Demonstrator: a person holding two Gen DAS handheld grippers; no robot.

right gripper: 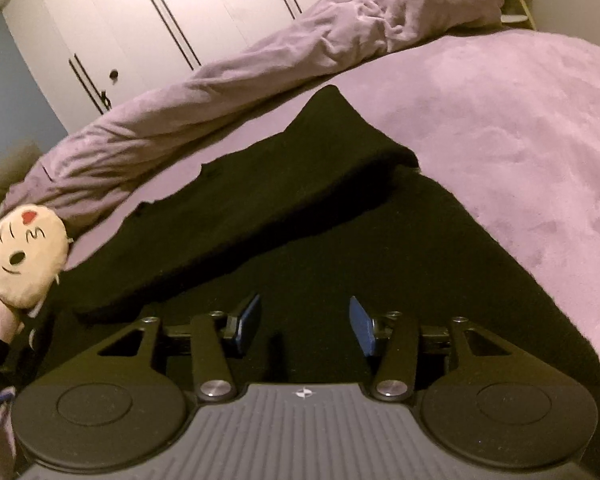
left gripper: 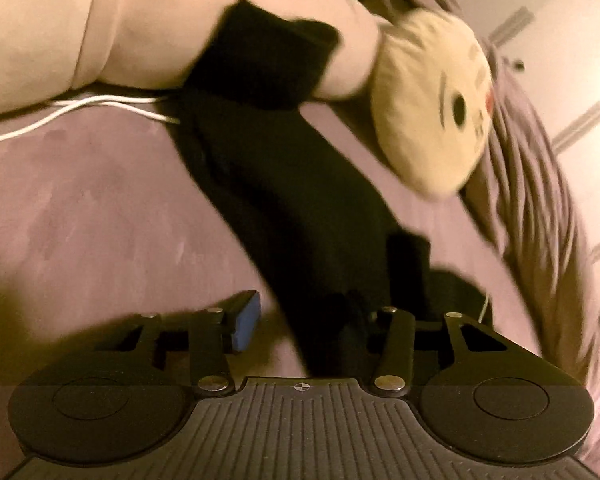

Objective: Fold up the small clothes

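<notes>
A black garment (right gripper: 340, 240) lies on the purple bed cover (right gripper: 520, 140), with one part folded over itself as a long flap (right gripper: 240, 216). My right gripper (right gripper: 305, 324) is open just above the near part of the garment, blue pads (right gripper: 249, 322) apart and empty. In the left wrist view the same black garment (left gripper: 292, 200) runs in a strip from the pillows down to my left gripper (left gripper: 312, 316). Its left blue pad (left gripper: 246, 326) shows; the right finger is hidden by black cloth that passes between the fingers. The jaws stand wide.
A cream cat-face plush (left gripper: 432, 108) lies beside a pale pink pillow (left gripper: 140, 28); the plush also shows in the right wrist view (right gripper: 26, 256). A white cable (left gripper: 72, 110) runs under the pillow. A rumpled purple duvet (right gripper: 260, 72) lines the far bed edge, white wardrobe (right gripper: 140, 12) behind.
</notes>
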